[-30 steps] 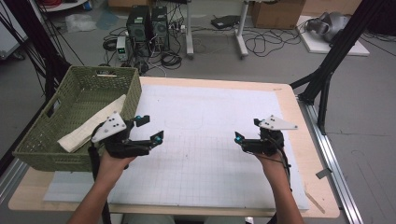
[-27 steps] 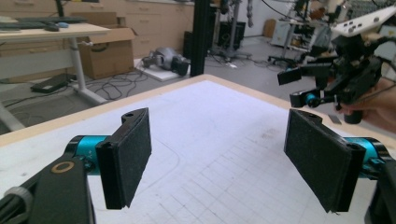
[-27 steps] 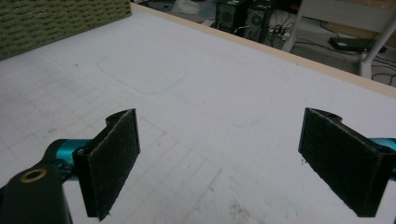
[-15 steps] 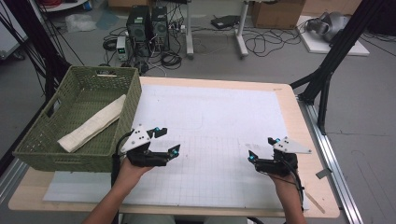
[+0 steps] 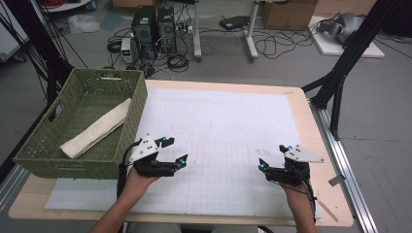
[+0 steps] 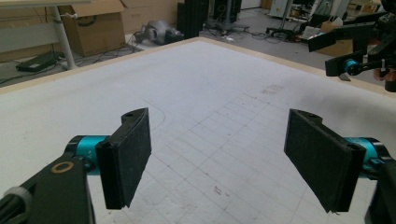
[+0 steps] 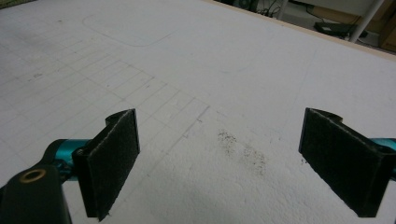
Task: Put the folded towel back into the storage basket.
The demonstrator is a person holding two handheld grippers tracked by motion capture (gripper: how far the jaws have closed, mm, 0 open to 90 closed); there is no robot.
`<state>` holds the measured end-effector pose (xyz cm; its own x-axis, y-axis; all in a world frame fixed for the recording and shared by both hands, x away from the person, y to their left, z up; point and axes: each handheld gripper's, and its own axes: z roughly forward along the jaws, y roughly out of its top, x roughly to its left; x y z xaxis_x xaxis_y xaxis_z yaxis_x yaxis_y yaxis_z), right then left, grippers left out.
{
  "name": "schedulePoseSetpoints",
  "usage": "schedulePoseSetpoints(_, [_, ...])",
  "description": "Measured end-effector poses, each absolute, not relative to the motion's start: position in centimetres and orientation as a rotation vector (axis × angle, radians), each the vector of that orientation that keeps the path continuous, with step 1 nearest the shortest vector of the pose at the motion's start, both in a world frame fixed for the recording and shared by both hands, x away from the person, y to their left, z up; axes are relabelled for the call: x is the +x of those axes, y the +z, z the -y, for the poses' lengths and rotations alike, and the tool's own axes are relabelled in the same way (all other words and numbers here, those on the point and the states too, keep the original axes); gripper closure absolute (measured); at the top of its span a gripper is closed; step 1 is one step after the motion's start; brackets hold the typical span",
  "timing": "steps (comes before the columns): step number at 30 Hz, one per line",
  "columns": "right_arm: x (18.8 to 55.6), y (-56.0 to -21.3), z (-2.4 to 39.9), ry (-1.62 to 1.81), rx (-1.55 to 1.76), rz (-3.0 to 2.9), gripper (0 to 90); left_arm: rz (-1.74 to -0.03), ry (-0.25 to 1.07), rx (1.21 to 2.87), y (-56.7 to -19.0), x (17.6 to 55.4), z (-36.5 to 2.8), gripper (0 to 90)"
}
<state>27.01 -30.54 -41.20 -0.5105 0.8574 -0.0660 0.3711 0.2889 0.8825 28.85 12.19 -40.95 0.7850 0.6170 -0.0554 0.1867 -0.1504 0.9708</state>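
Note:
My left gripper (image 5: 176, 150) hovers low over the white gridded mat (image 5: 228, 126), near the front left, just right of the green basket (image 5: 43, 150). Its jaws stand wide apart with nothing between them, as the left gripper view (image 6: 219, 163) confirms. My right gripper (image 5: 273, 156) is held near the front right of the mat, also open and empty, pads wide in the right gripper view (image 7: 224, 163). A rolled cream cloth (image 5: 97, 128) lies diagonally inside the basket. From the left gripper view the right gripper (image 6: 359, 51) appears at the far right.
The basket stands on the table's left side, partly over its edge. A wooden table border (image 5: 335, 194) runs around the mat. Behind the table are computer towers (image 5: 155, 24), cables and a black stand leg (image 5: 340, 82) on the floor.
Both grippers have drawn back toward the front edge of the table. The left one moved right, away from the basket; the right one moved right and nearer. Both stayed open.

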Motion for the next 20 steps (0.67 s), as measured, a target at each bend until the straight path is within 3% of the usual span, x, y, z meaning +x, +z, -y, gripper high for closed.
schedulePoseSetpoints(20, [27.08, -41.23, 30.93, 1.202, 1.114, -1.984, 11.8, -0.686, 0.442, 1.709, -41.25, 29.16, -12.71, 23.5])
